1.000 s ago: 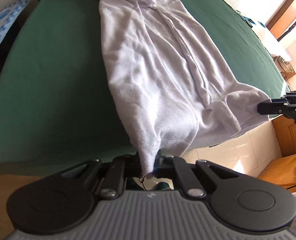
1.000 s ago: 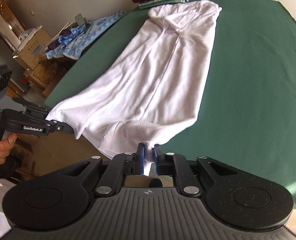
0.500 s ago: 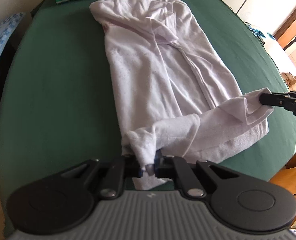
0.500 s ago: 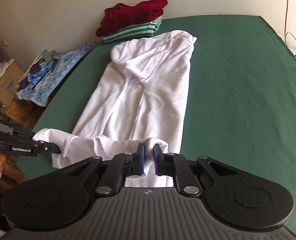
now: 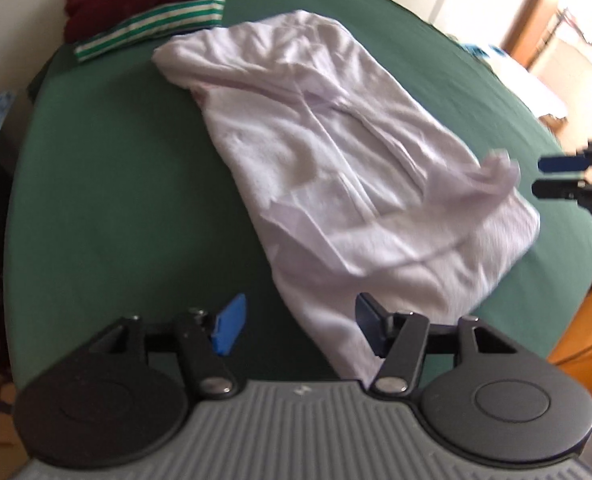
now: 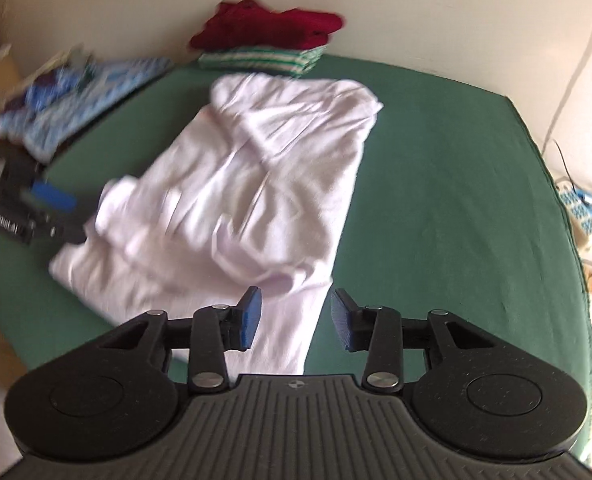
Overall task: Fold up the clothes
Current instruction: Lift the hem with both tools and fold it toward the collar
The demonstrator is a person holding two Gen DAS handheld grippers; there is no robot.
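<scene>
A white garment lies on the green table, its near end folded back over the middle; it also shows in the right wrist view. My left gripper is open and empty, with the garment's near edge lying between its blue-padded fingers. My right gripper is open and empty just above the near edge. Each gripper shows from the side in the other's view, the right one and the left one, both beside the fold's corners with jaws apart.
A dark red garment sits on a green-and-white striped one at the table's far edge by the wall. Blue patterned cloth lies off the table's left side. A cable and power strip are beyond the right edge.
Both grippers carried the garment's near end forward over the middle, then opened and let it go. The folded end now lies on the garment.
</scene>
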